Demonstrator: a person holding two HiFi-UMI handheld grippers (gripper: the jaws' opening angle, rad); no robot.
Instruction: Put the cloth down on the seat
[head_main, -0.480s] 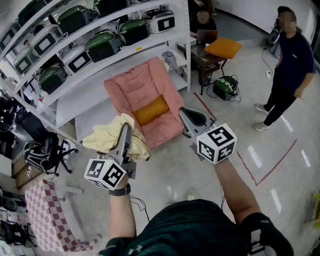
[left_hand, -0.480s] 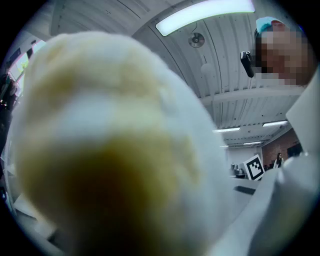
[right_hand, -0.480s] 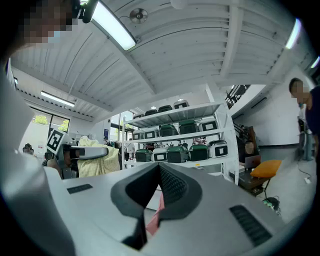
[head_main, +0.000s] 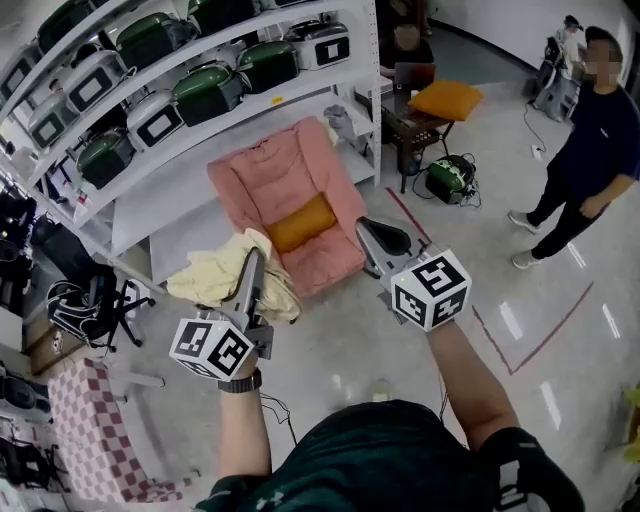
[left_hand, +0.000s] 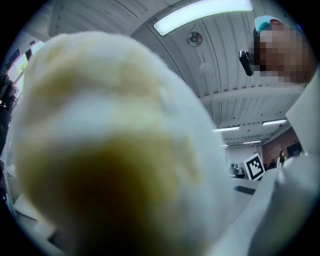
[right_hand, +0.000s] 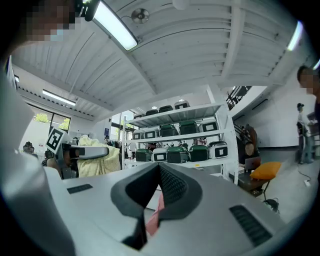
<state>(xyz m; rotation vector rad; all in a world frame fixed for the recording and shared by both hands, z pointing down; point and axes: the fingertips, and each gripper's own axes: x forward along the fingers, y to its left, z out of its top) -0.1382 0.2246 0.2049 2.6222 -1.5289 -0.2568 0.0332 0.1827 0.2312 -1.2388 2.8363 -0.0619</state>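
In the left gripper view the cloth (left_hand: 115, 150) sits so close to the lens that I get only a pale yellow blur; it covers both jaws there; in the head view it drapes over the left gripper (head_main: 252, 262) at its tips; the seat (right_hand: 156, 212) shows only as a pink sliver inside the right gripper (right_hand: 159, 167); the bystander (head_main: 590, 150) runs off the head view's right edge.

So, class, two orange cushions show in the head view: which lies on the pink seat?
The darker orange cushion at the picture's middle, lying across the pink seat; the brighter cushion rests on a dark table farther back.
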